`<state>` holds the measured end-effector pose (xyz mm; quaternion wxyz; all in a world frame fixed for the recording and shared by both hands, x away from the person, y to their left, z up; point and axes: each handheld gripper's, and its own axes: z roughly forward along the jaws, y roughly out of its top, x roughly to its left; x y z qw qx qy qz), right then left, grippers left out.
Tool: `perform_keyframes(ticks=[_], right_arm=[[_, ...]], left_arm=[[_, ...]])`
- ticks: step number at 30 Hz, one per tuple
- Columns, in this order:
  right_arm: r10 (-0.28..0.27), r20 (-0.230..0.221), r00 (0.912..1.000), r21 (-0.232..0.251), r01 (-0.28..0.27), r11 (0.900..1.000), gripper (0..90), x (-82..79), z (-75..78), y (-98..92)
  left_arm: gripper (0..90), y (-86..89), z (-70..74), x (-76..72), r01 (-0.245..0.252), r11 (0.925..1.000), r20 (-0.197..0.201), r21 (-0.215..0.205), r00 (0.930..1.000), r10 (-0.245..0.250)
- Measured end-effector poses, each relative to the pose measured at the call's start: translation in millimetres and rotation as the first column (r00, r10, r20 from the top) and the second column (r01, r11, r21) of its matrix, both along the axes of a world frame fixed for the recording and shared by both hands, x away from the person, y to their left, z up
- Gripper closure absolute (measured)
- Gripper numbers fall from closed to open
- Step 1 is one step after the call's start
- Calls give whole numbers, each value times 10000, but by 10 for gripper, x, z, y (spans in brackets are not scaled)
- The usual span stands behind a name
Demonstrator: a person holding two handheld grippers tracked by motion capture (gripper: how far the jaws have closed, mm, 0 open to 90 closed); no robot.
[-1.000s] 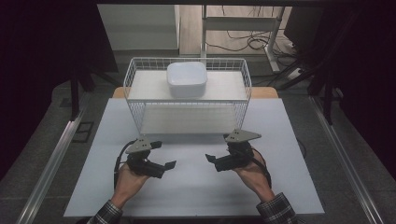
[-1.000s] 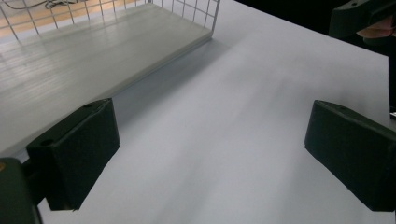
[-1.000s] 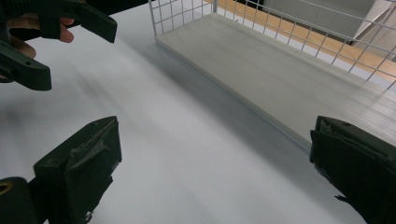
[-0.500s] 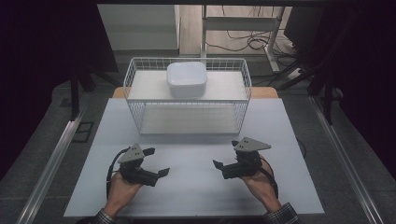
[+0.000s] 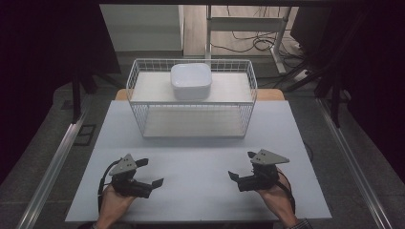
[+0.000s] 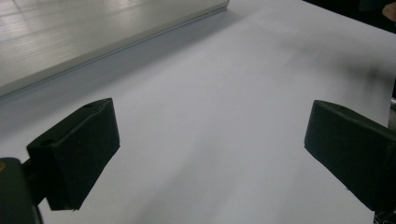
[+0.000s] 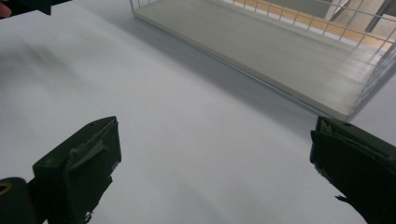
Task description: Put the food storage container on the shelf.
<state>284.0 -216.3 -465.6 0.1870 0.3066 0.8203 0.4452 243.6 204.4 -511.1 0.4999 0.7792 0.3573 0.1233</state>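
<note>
A white wire rack (image 5: 191, 102) with two shelves stands at the back of the white table (image 5: 200, 157). A white square container (image 5: 191, 80) rests on its upper shelf. My left gripper (image 5: 149, 172) is held low over the front left of the table, jaws wide apart, nothing between them; the same open jaws of the left gripper (image 6: 210, 154) frame bare tabletop. My right gripper (image 5: 241, 166) is held over the front right, also open and empty. Beyond the right gripper (image 7: 215, 172) lies the rack's lower shelf (image 7: 261, 51).
Metal rails (image 5: 52, 162) run along the floor on both sides of the table. Cables (image 5: 248, 43) lie on the floor behind the rack. A wooden edge (image 5: 272, 94) shows behind the table at the rack's right.
Both hands have pulled back toward the front edge of the table and moved farther apart. Both grippers stay open and empty.
</note>
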Motion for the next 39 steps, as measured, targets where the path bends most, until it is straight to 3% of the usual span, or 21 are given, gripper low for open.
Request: perform_keyframes(ticks=[15, 26, 39], right_arm=[[-638, -169, 9978, -159, 635, 9979, 16, -147, -98, -301], [-990, -601, 9933, -599, 954, 9936, 16, -262, -237, -467], [-943, -1333, 9866, -1624, 721, 9841, 15, -339, -404, -481]], left_arm=[[30, 237, -100, -246, -521, 9981, -328, 314, 9981, 531], [25, 375, -217, -371, -624, 9970, -930, 453, 9934, 664], [18, 397, -256, -344, -749, 9960, -1339, 484, 9877, 808]])
